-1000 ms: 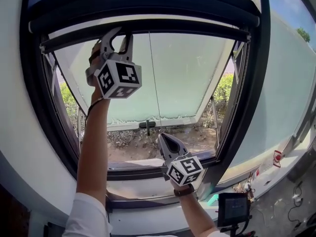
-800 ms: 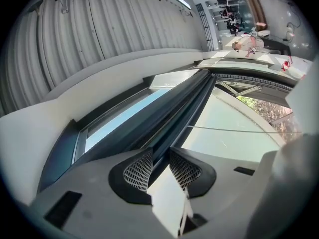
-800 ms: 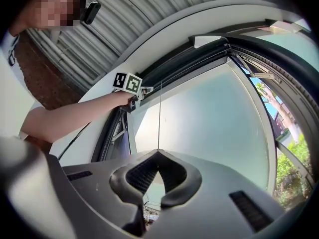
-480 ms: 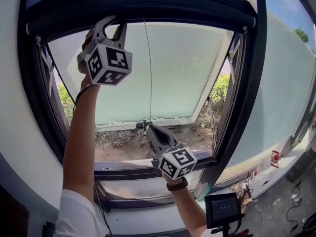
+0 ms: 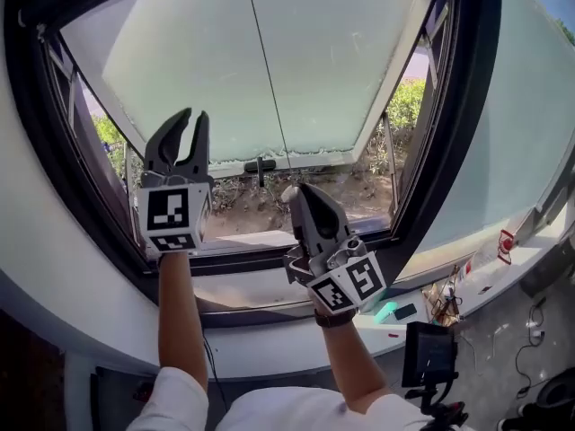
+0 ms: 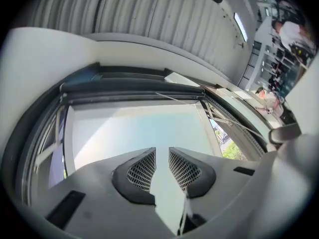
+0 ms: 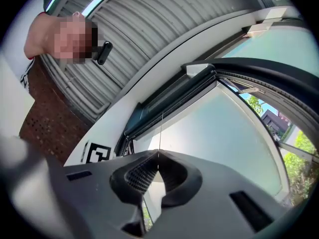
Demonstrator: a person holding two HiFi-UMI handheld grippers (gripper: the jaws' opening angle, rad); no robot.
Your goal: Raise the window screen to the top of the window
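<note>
Nearest: white sleeves (image 5: 171, 402), both forearms reaching up toward the window. Dark band (image 5: 334, 318) on the right wrist.

Left tool (image 5: 194, 119) is held upright in front of the lower left part of the window frame (image 5: 454, 151). Its jaws stand a little apart with nothing between them; the pale glass shows through the gap.

Right tool (image 5: 298, 190) is lower and nearer the middle, tilted up and to the left. Its jaws are pressed together on a thin cord (image 7: 161, 131). The cord runs straight up from the tips to the top of the window.

Beyond the tools: a light sill (image 5: 243, 290), then the dark frame. A frosted pane (image 5: 225, 61) is swung outward at the bottom, with a black handle (image 5: 260, 164) on its lower edge.

The window screen (image 6: 129, 87) is drawn up as a dark bar across the top of the opening, tight under the frame head.

Farthest: dry ground (image 5: 260, 214) below the pane, and a green hedge (image 5: 409, 97) to the right. A small display (image 5: 429, 353) stands on a stand low at the right, indoors.
</note>
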